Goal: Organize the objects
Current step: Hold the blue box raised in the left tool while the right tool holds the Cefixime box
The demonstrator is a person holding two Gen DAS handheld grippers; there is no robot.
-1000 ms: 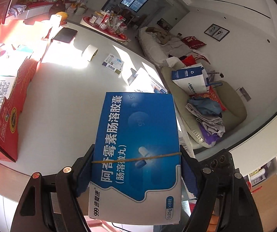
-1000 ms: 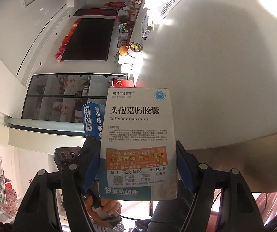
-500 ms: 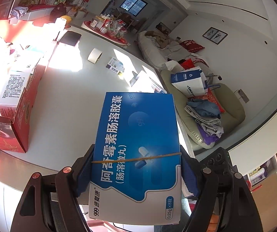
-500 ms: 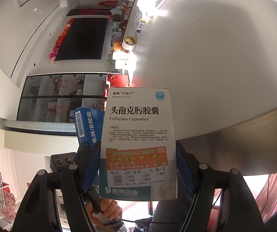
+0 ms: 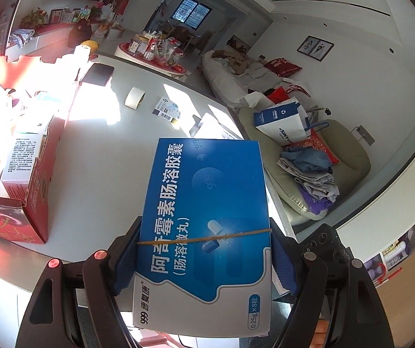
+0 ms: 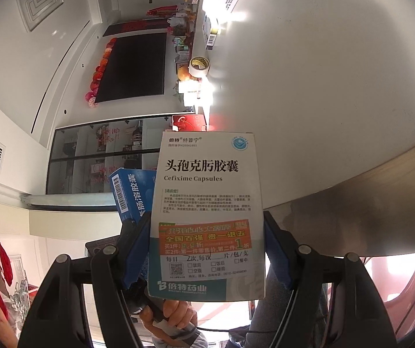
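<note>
We are carrying two medicine boxes above the counter [image 5: 97, 179]: the left hand-held gripper [image 5: 204, 264] is clamping a blue box [image 5: 207, 203] bound with a rubber band [image 5: 204, 236], while the right hand-held gripper [image 6: 206, 252] is clamping a white box [image 6: 207, 203]. Farther off, a red carton [image 5: 36, 194] of boxes is standing open; stowing both there looks like the next move, calling for a level approach.

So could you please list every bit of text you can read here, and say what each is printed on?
Blue medicine box in the left claw: "阿奇霉素肠溶胶囊", "(肠溶微丸)", "999", "0.25g×8粒".
White medicine box in the right claw: "头孢克肟胶囊", "Cefixime Capsules", "倍特药业".
Orange sticker on it: "全国百强 贵一退五".
Fine print on both boxes and on the table's items: too small to read.
</note>
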